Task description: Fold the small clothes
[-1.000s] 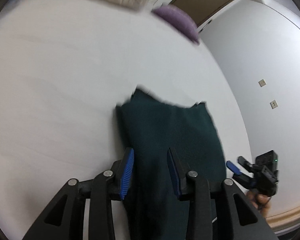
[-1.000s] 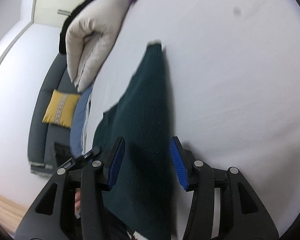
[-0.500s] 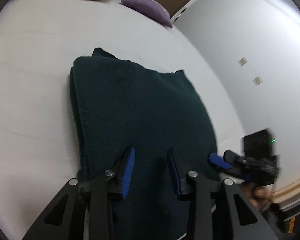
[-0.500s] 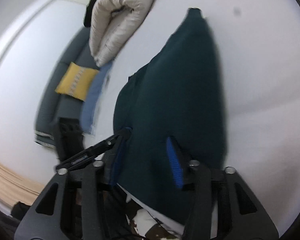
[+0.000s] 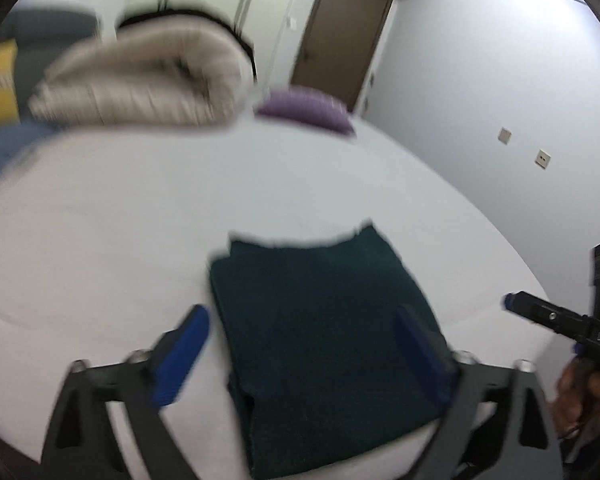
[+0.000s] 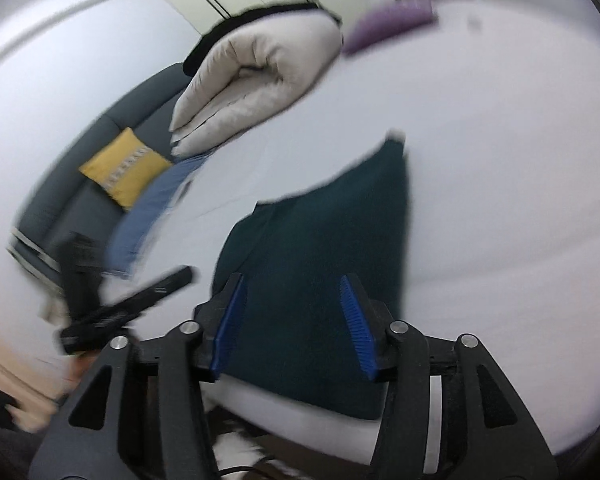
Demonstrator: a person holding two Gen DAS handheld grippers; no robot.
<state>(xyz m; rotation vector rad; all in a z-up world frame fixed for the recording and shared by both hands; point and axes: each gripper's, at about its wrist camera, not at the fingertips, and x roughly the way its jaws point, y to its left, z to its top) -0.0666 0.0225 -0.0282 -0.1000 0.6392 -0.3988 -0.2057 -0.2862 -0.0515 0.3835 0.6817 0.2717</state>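
A dark green garment [image 5: 324,332] lies folded in a rough rectangle on the white bed [image 5: 99,220]. My left gripper [image 5: 300,340] hovers above its near end; its jaws are opening wide and the pads touch no cloth. In the right wrist view the same garment [image 6: 320,248] stretches away from my right gripper [image 6: 291,320], whose jaws are also opening, with nothing pinched between the blue pads. Each gripper shows in the other's view: the right gripper [image 5: 540,316] at the bed's right edge, the left gripper [image 6: 139,296] blurred at the left.
A rolled beige duvet [image 5: 147,84] and a purple pillow [image 5: 304,110] sit at the far end of the bed. A blue cloth [image 6: 151,208] hangs at the bed's left side. Beyond it stands a grey sofa with a yellow cushion [image 6: 123,168]. A brown door [image 5: 340,36] is behind.
Both grippers have pulled back and risen from the garment. The left jaws have spread wide and the right jaws have widened. The garment now lies folded on the bed.
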